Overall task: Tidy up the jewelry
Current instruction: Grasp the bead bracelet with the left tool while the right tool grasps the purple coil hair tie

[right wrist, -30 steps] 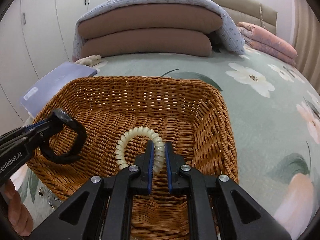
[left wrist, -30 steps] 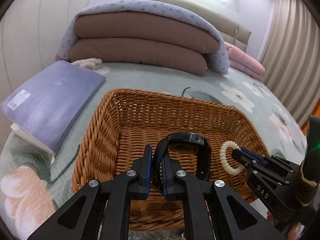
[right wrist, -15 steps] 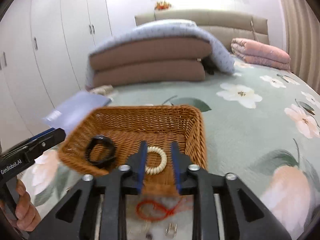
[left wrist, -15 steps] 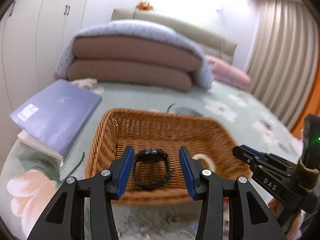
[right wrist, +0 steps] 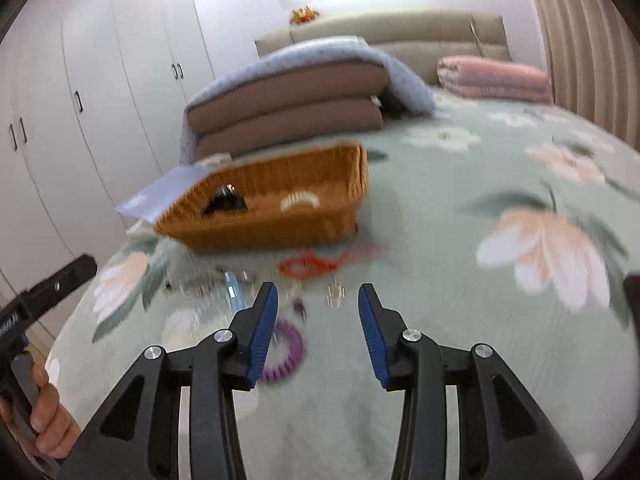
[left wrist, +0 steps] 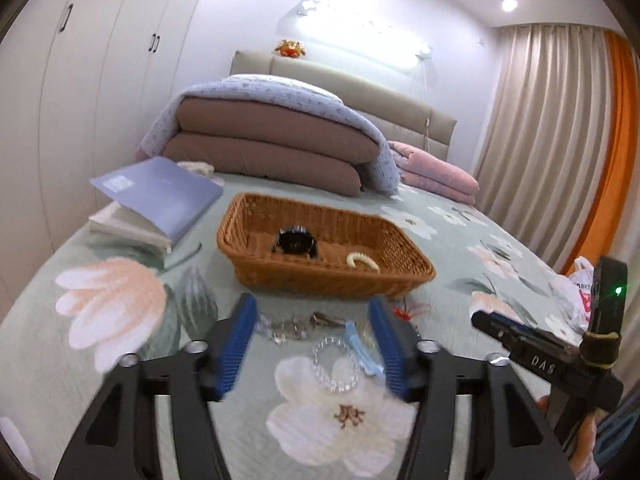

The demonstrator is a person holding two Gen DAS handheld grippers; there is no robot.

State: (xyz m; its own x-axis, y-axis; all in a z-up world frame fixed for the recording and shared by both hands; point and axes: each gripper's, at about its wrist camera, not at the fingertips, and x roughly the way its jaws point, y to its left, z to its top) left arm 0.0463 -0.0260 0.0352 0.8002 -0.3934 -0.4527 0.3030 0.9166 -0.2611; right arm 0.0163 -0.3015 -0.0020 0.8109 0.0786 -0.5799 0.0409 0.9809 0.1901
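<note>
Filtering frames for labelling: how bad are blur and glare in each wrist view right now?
Left wrist: mostly sharp, wicker basket and clear bead bracelet readable; wall lamp blows out, fingertips slightly smeared. Right wrist: heavy motion blur, basket and orange cord streaked; purple coil soft.

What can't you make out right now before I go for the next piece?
- Small metal pieces, left wrist view: too small and glinting to identify.
- Orange loop, right wrist view: motion blur; bracelet or cord unclear.
- Purple coil bracelet, right wrist view: partly hidden behind the right gripper.
- Black watch in the wicker basket, left wrist view: near wall hides its lower part.
</note>
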